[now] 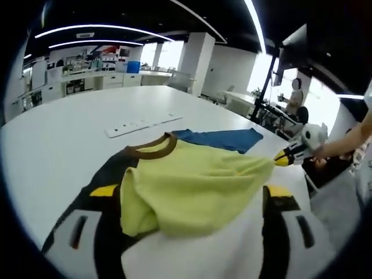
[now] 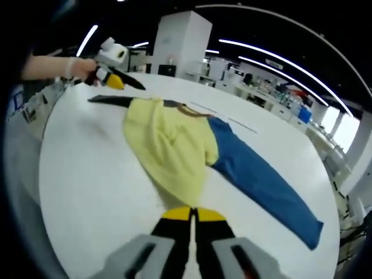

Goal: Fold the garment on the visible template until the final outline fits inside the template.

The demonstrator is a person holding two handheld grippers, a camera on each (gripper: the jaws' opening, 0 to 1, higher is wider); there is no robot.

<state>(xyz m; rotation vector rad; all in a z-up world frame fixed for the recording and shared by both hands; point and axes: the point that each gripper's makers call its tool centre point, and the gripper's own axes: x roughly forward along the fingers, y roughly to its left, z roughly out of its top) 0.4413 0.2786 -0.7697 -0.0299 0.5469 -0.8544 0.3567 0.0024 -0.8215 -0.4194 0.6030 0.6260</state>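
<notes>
Right gripper closed, pinching yellow garment hem. Left gripper open beyond garment's far edge. Blue sleeve spread rightward on bench.

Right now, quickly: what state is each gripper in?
Left gripper: open, holding nothing.
Right gripper: shut on the yellow garment edge.

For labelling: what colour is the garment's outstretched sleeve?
Blue sleeve, clearest in the right gripper view.
</notes>
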